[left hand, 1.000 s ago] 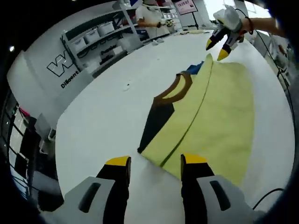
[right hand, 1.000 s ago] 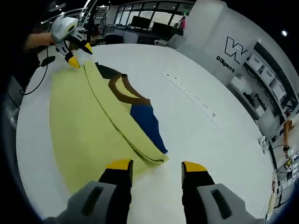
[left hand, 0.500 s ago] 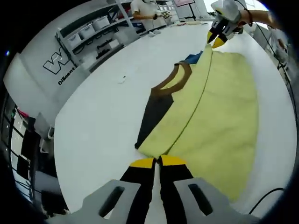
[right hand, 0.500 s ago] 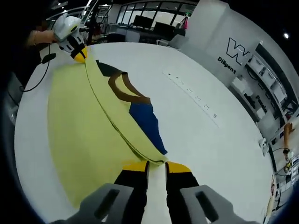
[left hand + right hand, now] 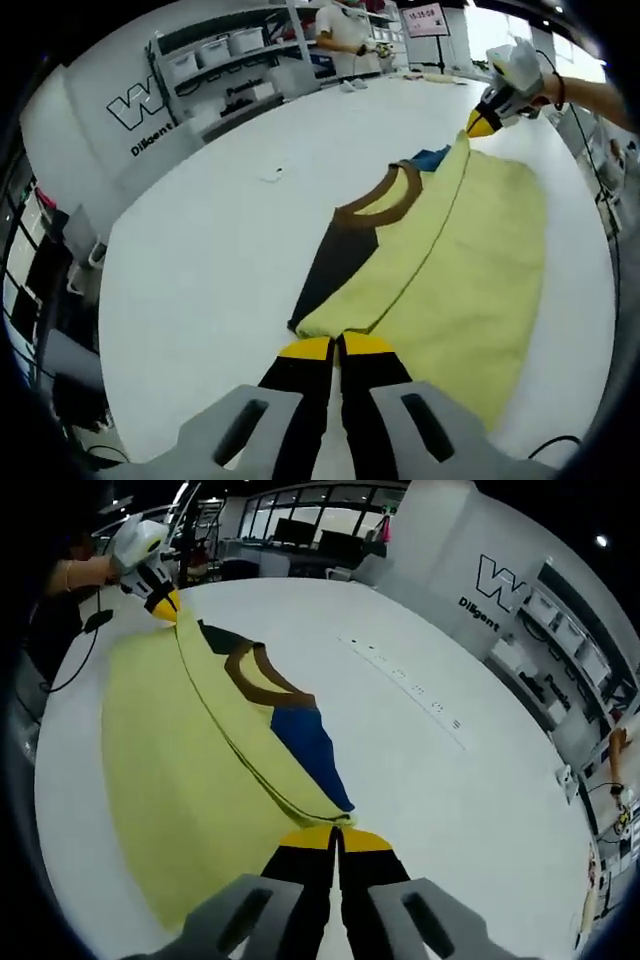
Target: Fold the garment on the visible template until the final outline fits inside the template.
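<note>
A yellow garment [image 5: 470,260] with a brown collar [image 5: 385,198], one black sleeve [image 5: 335,265] and one blue sleeve [image 5: 428,158] lies folded lengthwise on the white table [image 5: 210,230]. My left gripper [image 5: 336,347] is shut on the garment's near corner by the black sleeve. At the far corner the right gripper [image 5: 480,124] pinches the fabric. In the right gripper view the garment [image 5: 170,770] runs away from my right gripper [image 5: 334,834], shut on the corner beside the blue sleeve [image 5: 310,745]. The left gripper [image 5: 163,604] holds the far corner. I see no template outline.
Shelving with bins [image 5: 230,60] and a person [image 5: 345,30] stand past the table's far edge. Small dark marks [image 5: 410,688] dot the table. A cable [image 5: 75,645] trails off the table near the far gripper. Bare tabletop spreads beside the sleeves.
Both grippers went from open to shut on the garment's folded-edge corners, and the gripped edge now looks slightly lifted and taut.
</note>
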